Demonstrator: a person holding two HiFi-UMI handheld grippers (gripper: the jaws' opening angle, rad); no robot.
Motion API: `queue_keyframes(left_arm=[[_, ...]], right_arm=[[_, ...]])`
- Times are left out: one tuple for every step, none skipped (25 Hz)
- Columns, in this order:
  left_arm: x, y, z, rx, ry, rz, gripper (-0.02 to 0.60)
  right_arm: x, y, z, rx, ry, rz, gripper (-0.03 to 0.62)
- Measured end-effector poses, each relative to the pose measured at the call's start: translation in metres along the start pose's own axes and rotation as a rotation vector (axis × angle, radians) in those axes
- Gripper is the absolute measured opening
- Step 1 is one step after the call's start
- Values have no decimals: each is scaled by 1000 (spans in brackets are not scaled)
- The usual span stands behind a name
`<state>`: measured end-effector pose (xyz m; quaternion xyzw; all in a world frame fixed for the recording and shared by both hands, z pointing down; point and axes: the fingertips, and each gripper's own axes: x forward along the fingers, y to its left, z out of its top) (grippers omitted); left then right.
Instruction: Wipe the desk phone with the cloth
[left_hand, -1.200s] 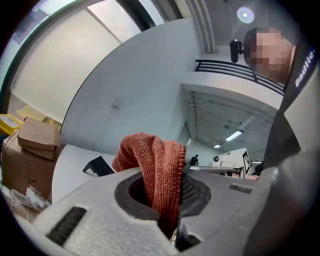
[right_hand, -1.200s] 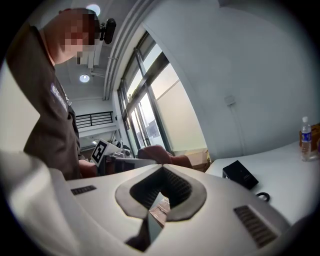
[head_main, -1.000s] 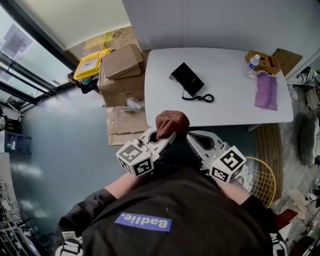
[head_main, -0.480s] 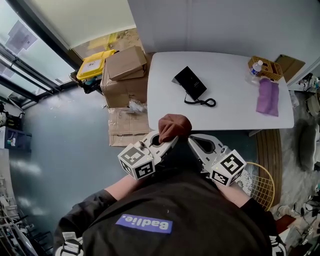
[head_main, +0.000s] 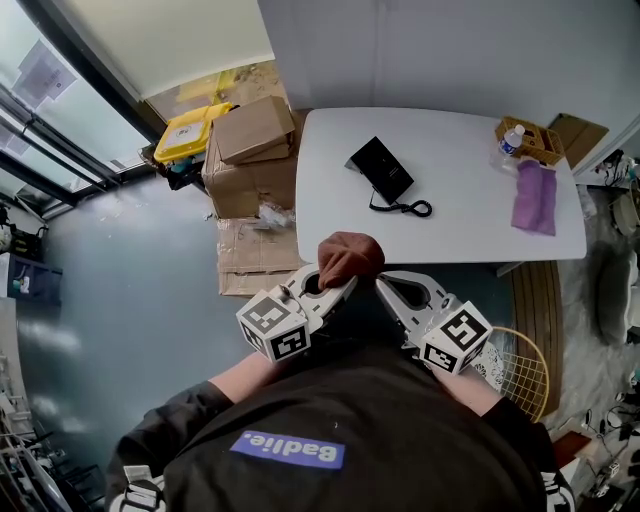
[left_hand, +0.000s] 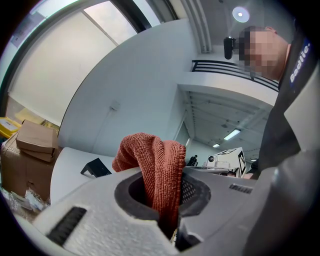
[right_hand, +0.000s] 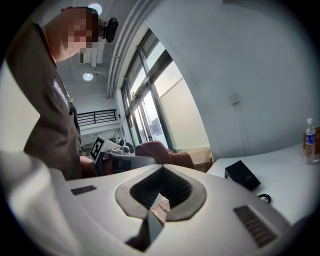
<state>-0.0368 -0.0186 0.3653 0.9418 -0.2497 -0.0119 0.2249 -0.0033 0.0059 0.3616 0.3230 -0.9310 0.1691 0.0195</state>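
A black desk phone (head_main: 381, 168) with a coiled cord (head_main: 410, 207) lies on the white table (head_main: 460, 230), left of its middle. My left gripper (head_main: 340, 283) is held close to my body, short of the table's near edge, shut on a rust-red cloth (head_main: 348, 257). The cloth (left_hand: 155, 170) bulges up out of the jaws in the left gripper view, with the phone (left_hand: 95, 168) far beyond it. My right gripper (head_main: 385, 285) is beside the left one, shut with nothing in it. From the right gripper view the phone (right_hand: 242, 175) is small and distant.
A purple cloth (head_main: 535, 195) lies at the table's right end, next to a small basket (head_main: 532, 125) and a water bottle (head_main: 510, 138). Cardboard boxes (head_main: 250, 140) and a yellow bin (head_main: 185, 130) stand left of the table. A wire basket (head_main: 522, 372) sits on the floor at my right.
The table and phone have slid slightly lower in the head view. Both grippers keep the same pose, the cloth still in the left one.
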Motion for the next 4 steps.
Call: queue_keyframes(left_arm=[[-1, 0, 0, 1, 0, -1, 32], [-1, 0, -1, 2, 1, -3, 32], [-2, 0, -2, 4, 2, -5, 32], [-2, 1, -2, 5, 2, -7, 32]], right_arm=[[0, 1, 0, 0, 2, 0, 28], [1, 1, -1, -1, 4, -1, 28], [1, 2, -1, -2, 4, 0, 28], [2, 3, -1, -3, 5, 0, 28]])
